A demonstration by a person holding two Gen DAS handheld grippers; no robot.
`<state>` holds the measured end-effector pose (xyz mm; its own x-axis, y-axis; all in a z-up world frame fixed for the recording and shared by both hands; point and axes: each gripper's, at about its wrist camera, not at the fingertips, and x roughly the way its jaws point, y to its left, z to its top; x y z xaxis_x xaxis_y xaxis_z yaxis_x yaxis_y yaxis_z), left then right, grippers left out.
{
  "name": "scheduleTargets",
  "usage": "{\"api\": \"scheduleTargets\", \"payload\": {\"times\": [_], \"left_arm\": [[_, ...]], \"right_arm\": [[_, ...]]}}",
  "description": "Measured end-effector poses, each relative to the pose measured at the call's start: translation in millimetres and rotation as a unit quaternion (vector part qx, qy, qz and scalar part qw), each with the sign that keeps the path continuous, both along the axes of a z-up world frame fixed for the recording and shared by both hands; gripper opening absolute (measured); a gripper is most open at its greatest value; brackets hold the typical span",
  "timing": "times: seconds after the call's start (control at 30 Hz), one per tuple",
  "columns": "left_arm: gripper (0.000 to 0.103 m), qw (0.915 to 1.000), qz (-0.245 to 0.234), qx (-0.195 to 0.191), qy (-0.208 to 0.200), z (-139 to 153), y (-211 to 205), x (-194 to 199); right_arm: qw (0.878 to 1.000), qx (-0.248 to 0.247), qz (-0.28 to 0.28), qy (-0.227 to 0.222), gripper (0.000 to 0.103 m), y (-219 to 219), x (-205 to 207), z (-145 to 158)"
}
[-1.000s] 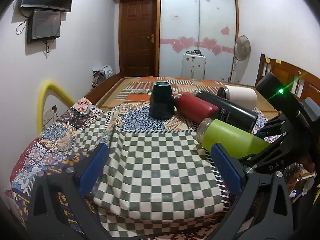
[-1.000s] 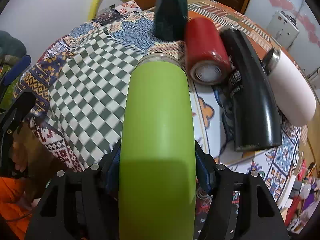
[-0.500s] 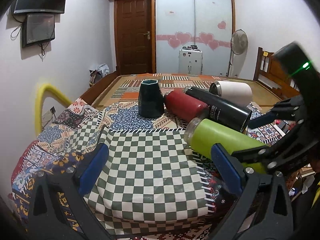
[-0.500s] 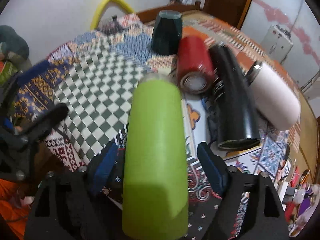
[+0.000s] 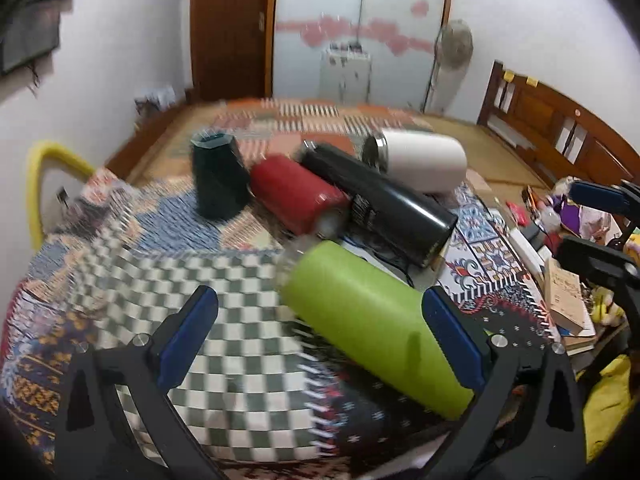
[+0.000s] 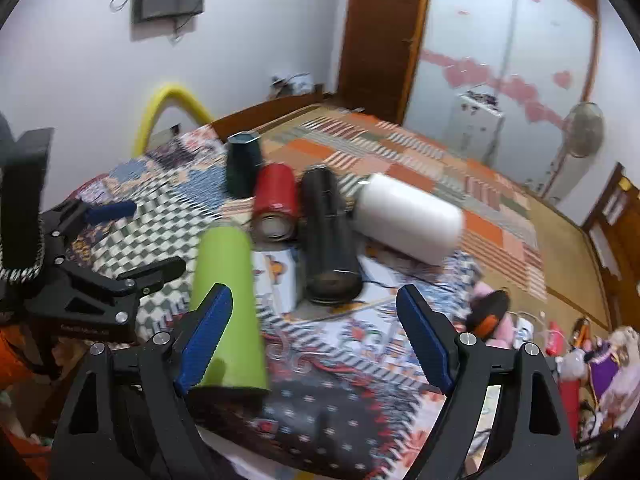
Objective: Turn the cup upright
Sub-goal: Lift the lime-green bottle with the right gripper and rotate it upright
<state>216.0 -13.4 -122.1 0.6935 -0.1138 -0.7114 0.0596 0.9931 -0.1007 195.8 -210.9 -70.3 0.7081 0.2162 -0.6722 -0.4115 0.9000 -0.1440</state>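
no flip is done yet, judging from how things lie: the green cup is seen lying on its side on the patchwork cloth, near the front edge, nothing upright about it. all of the lift and rotation is judged left to do.

left gripper is spread wide, nothing held; the cup's base end is framed between its fingers, whether it is touched by the right pad cannot be told. right gripper is also spread wide and empty, with the cup lying by its left finger.

cup's long axis is laid roughly flat, running from the near edge toward the other cups; the mouth end is pointed away, toward the red cup, base toward the grippers. black cup and white cup are also on their sides just beyond; dark green cup is stood mouth-down.
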Motion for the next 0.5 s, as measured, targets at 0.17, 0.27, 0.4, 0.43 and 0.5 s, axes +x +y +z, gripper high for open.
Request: {"api": "scheduleTargets", "payload": {"times": [0.17,0.27,0.4,0.43,0.5], "left_arm": [[0.103,0.9963,-0.002,-0.018,0.084,-9.9,-13.0,31.0],[0.103,0.9906,0.010,-0.021,0.135,-17.9,-18.4,48.5],[0.103,0.9809,0.026,-0.043,0.188,-30.6,-19.1,64.8],[0.103,0.9793,0.033,-0.046,0.194,-33.2,-18.9,66.3],[0.103,0.9769,0.049,-0.053,0.201,-37.0,-16.5,70.8]], "right_arm": [[1.000,0.010,-0.018,-0.017,0.082,-20.7,-4.4,1.2],[0.999,0.018,-0.025,-0.028,0.083,-28.4,-4.6,0.9],[0.999,0.020,-0.025,-0.043,0.082,-35.1,-5.2,-0.6],[0.998,0.020,-0.024,-0.045,0.082,-35.7,-4.9,-1.3],[0.998,0.019,-0.022,-0.048,0.083,-37.0,-4.8,-2.4]]}}
